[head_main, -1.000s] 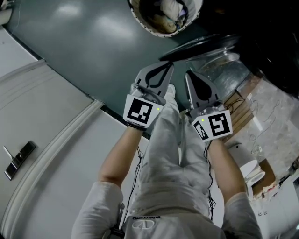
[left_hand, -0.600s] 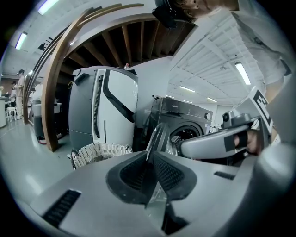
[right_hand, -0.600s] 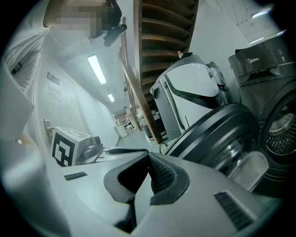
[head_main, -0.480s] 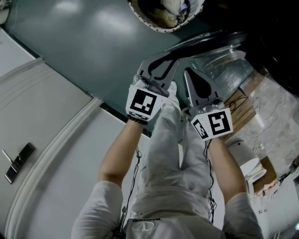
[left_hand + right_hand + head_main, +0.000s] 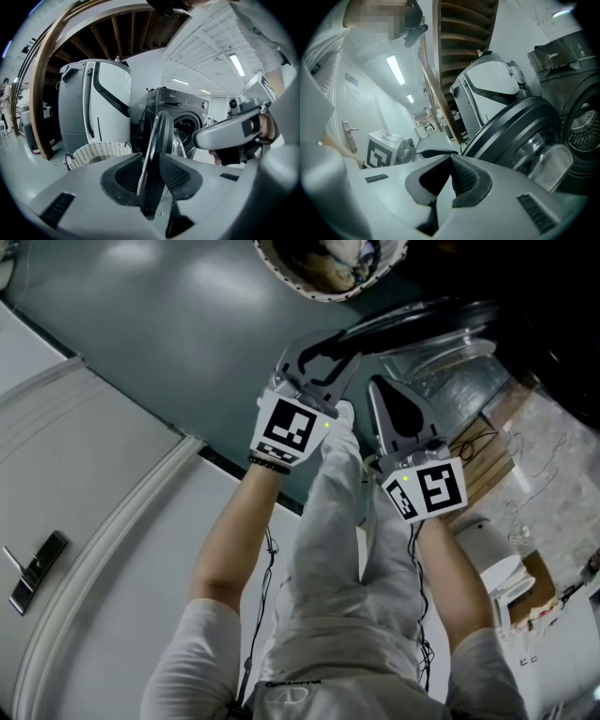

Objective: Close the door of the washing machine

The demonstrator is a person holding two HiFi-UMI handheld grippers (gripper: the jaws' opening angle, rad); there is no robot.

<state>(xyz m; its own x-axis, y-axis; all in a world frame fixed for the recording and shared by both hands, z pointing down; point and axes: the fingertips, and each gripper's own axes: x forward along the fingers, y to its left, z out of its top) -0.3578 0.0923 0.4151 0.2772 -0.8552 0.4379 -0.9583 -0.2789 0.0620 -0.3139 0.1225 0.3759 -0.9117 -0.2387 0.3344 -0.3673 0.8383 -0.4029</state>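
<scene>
1. The washing machine (image 5: 187, 110) stands ahead of me with its door (image 5: 157, 136) swung out on edge towards the rig; laundry (image 5: 337, 263) shows in the drum mouth at the top of the head view.
2. My left gripper (image 5: 151, 165) is spread, its jaws having just been opening; the door's dark rim stands between them, and I judge the pads are not squeezing it.
3. My right gripper (image 5: 451, 159) is pressed together on nothing, just beside the door's outer face.
4. To do this step well, I judge no pinch is needed; I would let one jaw bear on the rim and push it in an arc towards the drum, keeping the right gripper out of the closing gap; a last firm press near the latch side should seat it.
5. Risk, as I read it: the rim could slide off the jaw if I push off-line.
6. Against a second ago: the left jaws were together and sat lower in the head view; now they straddle the rim; the right gripper looks unchanged.
</scene>
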